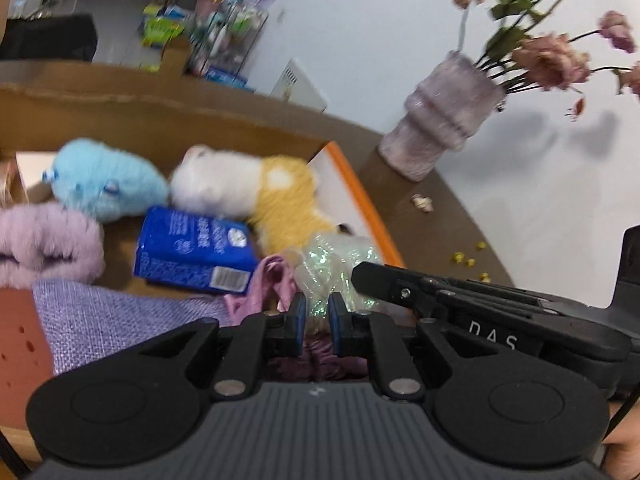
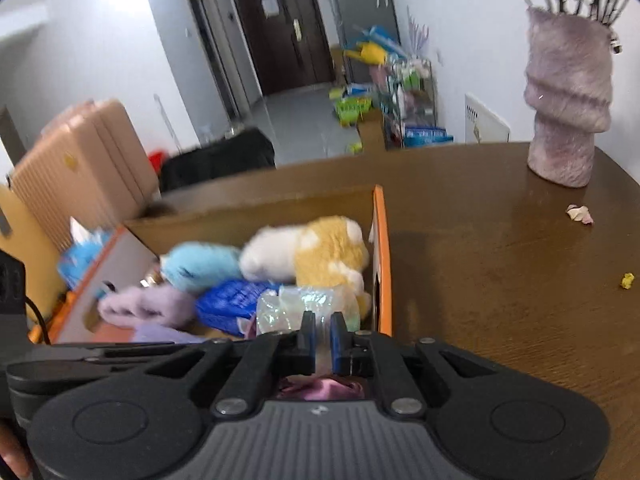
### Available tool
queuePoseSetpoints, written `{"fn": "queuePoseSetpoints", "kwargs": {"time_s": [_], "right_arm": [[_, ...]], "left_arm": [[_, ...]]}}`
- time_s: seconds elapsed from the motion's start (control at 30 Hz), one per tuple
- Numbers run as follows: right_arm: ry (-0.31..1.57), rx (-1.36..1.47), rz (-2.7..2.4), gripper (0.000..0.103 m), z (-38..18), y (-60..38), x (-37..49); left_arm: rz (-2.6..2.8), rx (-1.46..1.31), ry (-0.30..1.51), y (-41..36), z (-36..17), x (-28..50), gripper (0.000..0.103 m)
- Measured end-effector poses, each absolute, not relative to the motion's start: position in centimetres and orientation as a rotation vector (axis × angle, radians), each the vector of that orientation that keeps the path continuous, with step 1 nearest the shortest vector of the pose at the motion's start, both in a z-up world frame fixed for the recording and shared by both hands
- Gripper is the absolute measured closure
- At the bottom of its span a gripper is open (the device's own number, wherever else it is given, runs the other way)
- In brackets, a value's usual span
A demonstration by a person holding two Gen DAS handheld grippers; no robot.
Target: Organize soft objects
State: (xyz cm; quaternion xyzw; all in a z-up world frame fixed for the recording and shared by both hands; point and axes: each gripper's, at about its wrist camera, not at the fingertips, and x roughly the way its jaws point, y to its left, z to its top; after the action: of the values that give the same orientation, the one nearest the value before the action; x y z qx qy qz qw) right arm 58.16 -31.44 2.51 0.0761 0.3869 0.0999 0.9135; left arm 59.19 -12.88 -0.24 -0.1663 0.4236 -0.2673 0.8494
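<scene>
Inside the cardboard box (image 2: 256,208), at its near right corner, a crinkly iridescent bag (image 2: 296,308) lies against the orange-edged wall, with a pink satin cloth (image 1: 272,284) bunched just under it. The left gripper (image 1: 317,318) has its blue pads drawn close together with a bit of the shiny film and the pink cloth between them; the right gripper (image 2: 323,336) is likewise nearly closed at the same bundle, though motion blur leaves it unclear whether either one truly pinches the material.

Behind the bag rests a yellow-and-white plush (image 2: 316,252), and to its left a light blue plush (image 2: 200,264). A blue tissue pack (image 2: 228,300) sits in front of those two, touching the bag's left side. Further left lies a fuzzy lilac item (image 2: 144,306), and a lilac woven cloth (image 1: 112,316) covers the box's near edge in the left wrist view.

The box stands on a dark brown table (image 2: 500,280). Well to the right, near the wall, is a furry mauve vase (image 2: 568,104) holding pink flowers (image 1: 552,56), with a fallen petal (image 2: 580,213) and a yellow scrap (image 2: 627,280) on the tabletop. Beyond the table a tan suitcase (image 2: 84,160) stands on the floor.
</scene>
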Motion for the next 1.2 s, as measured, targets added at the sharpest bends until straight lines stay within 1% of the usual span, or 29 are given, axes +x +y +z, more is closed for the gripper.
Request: {"fn": "queuePoseSetpoints", "kwargs": {"time_s": [0.1, 0.13, 0.17, 0.23, 0.27, 0.3, 0.33, 0.37, 0.4, 0.43, 0.5, 0.53, 0.57, 0.63, 0.7, 0.73, 0.77, 0.8, 0.83, 0.87, 0.9, 0.93, 0.97, 1.0, 1.07, 1.2], "right_arm": [[0.845, 0.128, 0.197, 0.094, 1.8, -30.9, 59.1], [0.863, 0.119, 0.192, 0.097, 1.5, -30.7, 59.4], [0.868, 0.107, 0.195, 0.096, 1.3, -30.6, 59.6], [0.869, 0.099, 0.187, 0.091, 1.4, -30.3, 59.6], [0.865, 0.093, 0.181, 0.087, 1.7, -30.2, 59.4], [0.854, 0.081, 0.177, 0.085, 2.2, -30.1, 59.0], [0.842, 0.077, 0.174, 0.082, 2.8, -30.2, 58.6], [0.834, 0.080, 0.177, 0.074, 3.3, -30.3, 58.5], [0.824, 0.084, 0.183, 0.070, 4.2, -30.3, 57.9], [0.808, 0.086, 0.185, 0.063, 5.1, -30.5, 57.4], [0.764, 0.063, 0.185, 0.060, 7.3, -30.5, 55.9], [0.733, 0.041, 0.198, 0.055, 8.7, -30.3, 54.9], [0.711, 0.022, 0.214, 0.045, 9.7, -30.3, 54.1], [0.666, -0.021, 0.227, 0.039, 12.1, -30.0, 52.1], [0.620, -0.054, 0.224, 0.037, 14.4, -29.6, 50.1], [0.592, -0.065, 0.222, 0.033, 15.5, -29.4, 49.0], [0.566, -0.070, 0.223, 0.026, 16.3, -29.2, 48.0], [0.535, -0.072, 0.229, 0.022, 17.1, -29.1, 46.9], [0.509, -0.076, 0.237, 0.016, 17.6, -28.8, 46.1], [0.487, -0.081, 0.246, 0.014, 17.9, -28.6, 45.3], [0.473, -0.086, 0.257, 0.014, 18.0, -28.5, 44.7], [0.469, -0.092, 0.262, 0.014, 18.1, -28.2, 44.2], [0.461, -0.091, 0.262, 0.014, 18.0, -28.0, 43.7], [0.435, -0.083, 0.265, 0.013, 17.8, -28.0, 43.1], [0.364, -0.064, 0.261, 0.010, 17.1, -27.9, 42.0], [0.212, -0.057, 0.219, 0.009, 15.2, -27.7, 39.5]], "left_arm": [[-0.538, -0.370, 0.924, -12.6, -1.2, 59.9, 0.091], [-0.530, -0.370, 0.933, -12.6, -1.4, 60.1, 0.091], [-0.522, -0.371, 0.941, -12.4, -1.5, 60.2, 0.091], [-0.518, -0.372, 0.934, -12.1, -1.2, 60.0, 0.088], [-0.508, -0.354, 0.919, -11.8, -0.6, 59.6, 0.082], [-0.502, -0.335, 0.901, -11.4, 0.1, 59.1, 0.074], [-0.499, -0.321, 0.883, -11.4, 0.8, 58.7, 0.069], [-0.498, -0.302, 0.861, -10.8, 1.8, 58.0, 0.060], [-0.499, -0.282, 0.840, -10.3, 2.9, 57.3, 0.058], [-0.495, -0.257, 0.819, -9.9, 4.0, 56.5, 0.058], [-0.468, -0.214, 0.772, -8.4, 6.7, 54.7, 0.058], [-0.460, -0.201, 0.761, -7.8, 7.7, 54.0, 0.058], [-0.450, -0.192, 0.743, -6.9, 9.0, 53.0, 0.057], [-0.421, -0.171, 0.683, -5.0, 11.5, 50.6, 0.052], [-0.383, -0.133, 0.619, -3.6, 13.6, 48.2, 0.044], [-0.370, -0.122, 0.598, -3.1, 14.4, 47.4, 0.040], [-0.356, -0.118, 0.585, -2.4, 15.1, 46.3, 0.030], [-0.348, -0.119, 0.577, -2.0, 15.6, 45.6, 0.027], [-0.337, -0.120, 0.563, -1.5, 16.0, 44.8, 0.026], [-0.329, -0.116, 0.547, -1.1, 16.2, 44.0, 0.024], [-0.314, -0.108, 0.530, -0.8, 16.3, 43.3, 0.019], [-0.279, -0.099, 0.500, -0.5, 16.3, 42.5, 0.015], [-0.240, -0.092, 0.463, -0.3, 16.3, 41.7, 0.008], [-0.186, -0.083, 0.401, -0.1, 16.1, 40.7, 0.004], [-0.112, -0.057, 0.303, 0.0, 15.6, 39.1, 0.003], [-0.079, -0.076, 0.291, 0.5, 14.3, 37.9, 0.003]]}}
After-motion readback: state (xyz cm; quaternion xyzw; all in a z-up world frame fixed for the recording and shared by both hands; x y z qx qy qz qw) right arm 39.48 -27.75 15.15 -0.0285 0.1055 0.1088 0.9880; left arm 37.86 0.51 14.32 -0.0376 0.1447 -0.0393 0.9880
